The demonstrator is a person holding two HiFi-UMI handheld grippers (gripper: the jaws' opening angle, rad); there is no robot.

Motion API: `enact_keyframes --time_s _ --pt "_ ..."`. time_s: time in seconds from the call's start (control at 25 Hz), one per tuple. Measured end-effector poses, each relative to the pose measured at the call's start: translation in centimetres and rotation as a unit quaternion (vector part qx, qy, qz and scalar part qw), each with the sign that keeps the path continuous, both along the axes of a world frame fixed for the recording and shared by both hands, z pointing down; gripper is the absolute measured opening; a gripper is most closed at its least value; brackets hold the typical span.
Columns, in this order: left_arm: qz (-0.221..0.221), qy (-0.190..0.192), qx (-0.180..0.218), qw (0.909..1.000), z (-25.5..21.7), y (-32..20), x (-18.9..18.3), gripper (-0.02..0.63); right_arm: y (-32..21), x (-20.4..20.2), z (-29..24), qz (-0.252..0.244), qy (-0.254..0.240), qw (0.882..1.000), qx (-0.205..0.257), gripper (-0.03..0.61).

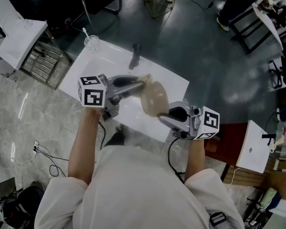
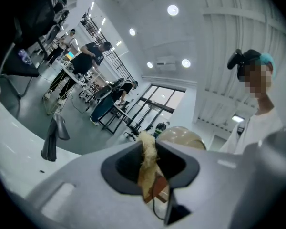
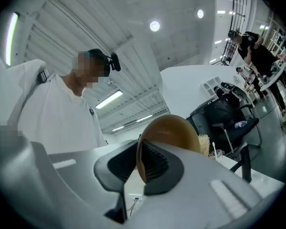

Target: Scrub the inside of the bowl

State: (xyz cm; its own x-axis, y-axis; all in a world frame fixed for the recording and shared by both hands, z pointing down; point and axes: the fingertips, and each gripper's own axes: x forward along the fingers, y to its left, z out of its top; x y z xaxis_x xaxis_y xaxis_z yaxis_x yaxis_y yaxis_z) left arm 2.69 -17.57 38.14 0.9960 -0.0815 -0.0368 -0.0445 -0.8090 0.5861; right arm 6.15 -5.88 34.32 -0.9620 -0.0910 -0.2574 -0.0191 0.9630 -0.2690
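Note:
A tan bowl (image 1: pixel 155 98) is held up over the white table (image 1: pixel 105 63), tilted on its side. My right gripper (image 1: pixel 164 115) is shut on its lower rim; in the right gripper view the bowl (image 3: pixel 174 130) rises from between the ribbed pads, gripper (image 3: pixel 140 165). My left gripper (image 1: pixel 140 84) comes in from the left, shut on a pale fibrous scrubber (image 1: pixel 145 78) that meets the bowl's upper edge. In the left gripper view the scrubber (image 2: pixel 148 151) stands between the jaws, gripper (image 2: pixel 151 168), with the bowl (image 2: pixel 183 136) just behind it.
A clear plastic cup (image 1: pixel 91 43) with a white spoon stands at the table's far left corner. A dark upright object (image 1: pixel 136 55) stands near the far edge. A metal rack (image 1: pixel 40 61) is to the left, a white box (image 1: pixel 254 147) to the right.

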Motion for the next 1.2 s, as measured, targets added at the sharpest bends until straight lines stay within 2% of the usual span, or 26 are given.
enact_keyframes --time_s 0.16,0.28,0.44,0.68,0.84,0.96,1.08,1.2 --pt "-0.003 0.004 0.002 1.0 0.2 0.5 0.0 0.083 -1.0 0.9 -1.7 0.028 -0.055 0.998 0.0 0.017" --pt "0.003 0.006 -0.001 1.0 0.4 1.2 0.1 0.083 -2.1 1.2 -2.4 0.06 -0.077 0.995 0.001 0.015" --pt "0.017 0.012 -0.008 0.9998 0.6 2.4 0.1 0.083 -4.0 1.6 -2.6 0.115 -0.071 0.991 -0.001 0.015" --pt "0.023 0.038 -0.003 0.999 -0.5 3.8 -0.4 0.083 -6.4 3.1 -0.5 0.204 -0.042 0.977 -0.038 0.016" --pt "0.017 0.054 0.03 0.9979 -2.7 4.1 -0.9 0.083 -6.2 2.4 1.3 0.208 -0.001 0.977 -0.049 0.016" --pt "0.007 0.057 0.061 0.9965 -4.3 3.8 -0.8 0.083 -5.8 1.9 1.8 0.197 0.009 0.979 -0.05 0.016" --pt "-0.002 0.032 0.084 0.9959 -4.8 3.5 -0.6 0.083 -5.2 1.9 1.5 0.192 -0.007 0.98 -0.052 0.015" --pt "-0.014 0.014 0.09 0.9957 -4.6 2.8 -0.5 0.083 -4.5 1.8 1.2 0.181 -0.011 0.982 -0.046 0.015"
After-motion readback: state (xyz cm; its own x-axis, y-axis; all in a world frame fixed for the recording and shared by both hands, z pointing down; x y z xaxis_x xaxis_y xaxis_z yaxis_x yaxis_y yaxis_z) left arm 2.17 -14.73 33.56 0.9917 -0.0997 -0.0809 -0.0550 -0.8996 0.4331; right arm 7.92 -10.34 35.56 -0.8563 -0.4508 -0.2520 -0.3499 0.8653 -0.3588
